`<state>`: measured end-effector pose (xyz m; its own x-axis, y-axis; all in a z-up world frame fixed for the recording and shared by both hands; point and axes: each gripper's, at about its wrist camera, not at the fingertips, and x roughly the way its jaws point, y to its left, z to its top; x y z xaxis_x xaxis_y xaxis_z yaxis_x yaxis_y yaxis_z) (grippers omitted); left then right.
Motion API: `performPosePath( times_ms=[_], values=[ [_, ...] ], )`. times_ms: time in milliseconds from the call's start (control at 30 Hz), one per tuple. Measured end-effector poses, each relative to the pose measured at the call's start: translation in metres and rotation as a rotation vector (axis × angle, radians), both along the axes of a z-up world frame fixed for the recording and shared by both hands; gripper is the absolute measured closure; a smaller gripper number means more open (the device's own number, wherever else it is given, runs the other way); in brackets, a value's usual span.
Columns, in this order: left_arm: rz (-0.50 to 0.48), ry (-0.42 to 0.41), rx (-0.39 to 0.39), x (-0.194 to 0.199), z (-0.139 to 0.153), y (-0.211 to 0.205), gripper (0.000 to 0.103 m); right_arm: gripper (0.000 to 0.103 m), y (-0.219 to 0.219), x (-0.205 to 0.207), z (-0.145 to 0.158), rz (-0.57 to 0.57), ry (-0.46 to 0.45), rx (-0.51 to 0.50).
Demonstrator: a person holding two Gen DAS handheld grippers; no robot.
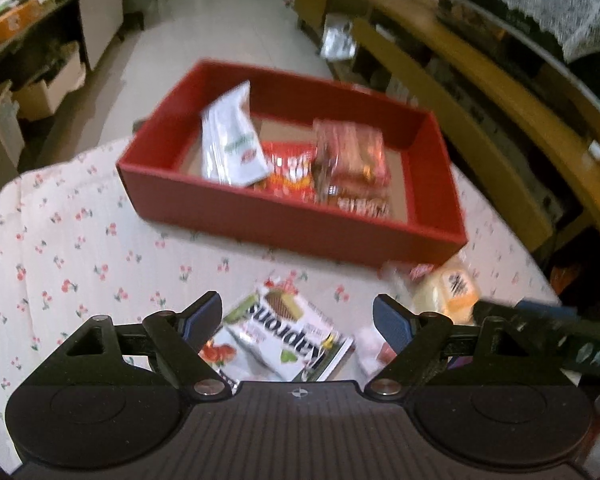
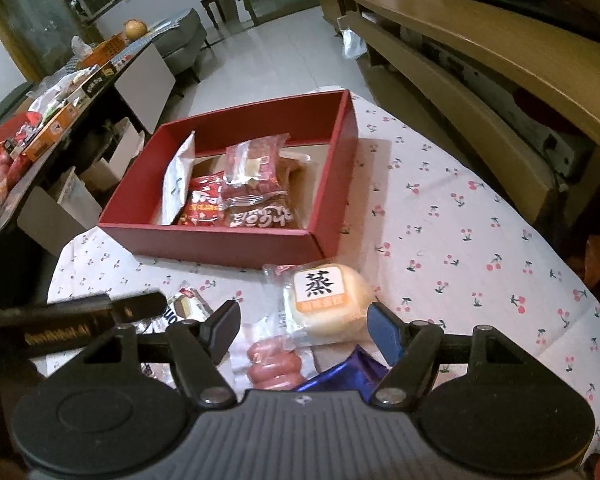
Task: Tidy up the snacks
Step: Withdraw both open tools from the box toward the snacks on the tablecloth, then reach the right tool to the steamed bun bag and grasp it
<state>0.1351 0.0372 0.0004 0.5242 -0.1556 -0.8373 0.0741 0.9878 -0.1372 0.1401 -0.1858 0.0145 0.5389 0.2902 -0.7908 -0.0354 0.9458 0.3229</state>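
Approx 5 packs sit in red box (image 2: 228, 246), maybe 4 left on table incl. wafers (image 1: 280, 336) & bun (image 2: 328, 300); both grippers (image 1: 298, 318) (image 2: 304, 326) open, empty.

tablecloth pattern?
White tablecloth printed with small red cherries on green stems. Sharpest in the right wrist view.

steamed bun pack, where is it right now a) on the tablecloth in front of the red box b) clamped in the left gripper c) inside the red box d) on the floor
a: the steamed bun pack lies on the tablecloth just outside the red box.
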Motion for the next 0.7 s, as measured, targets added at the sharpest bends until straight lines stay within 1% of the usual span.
performPosePath(
  times_ms=[133, 200, 367, 433, 633, 700],
  values=[
    [-0.043, 0.053, 0.002, 0.004, -0.015, -0.003, 0.016, 0.022, -0.003, 0.003, -0.002, -0.004, 0.015, 0.010],
    [-0.082, 0.081, 0.007, 0.007, -0.023, -0.008, 0.016, 0.022, -0.002, 0.004, -0.003, 0.004, 0.021, 0.007],
    [-0.158, 0.105, 0.076, 0.016, -0.037, -0.017, 0.015, 0.021, -0.001, 0.005, -0.006, 0.018, 0.033, 0.012],
    [-0.162, 0.112, 0.090, 0.021, -0.041, -0.017, 0.014, 0.020, -0.002, 0.006, -0.007, 0.016, 0.037, 0.013],
    [-0.144, 0.124, 0.062, 0.033, -0.047, -0.016, 0.012, 0.019, 0.000, 0.009, -0.008, 0.023, 0.046, 0.021],
    [-0.149, 0.116, 0.082, 0.032, -0.049, -0.020, 0.012, 0.019, 0.002, 0.009, -0.008, 0.030, 0.046, 0.018]
  ],
)
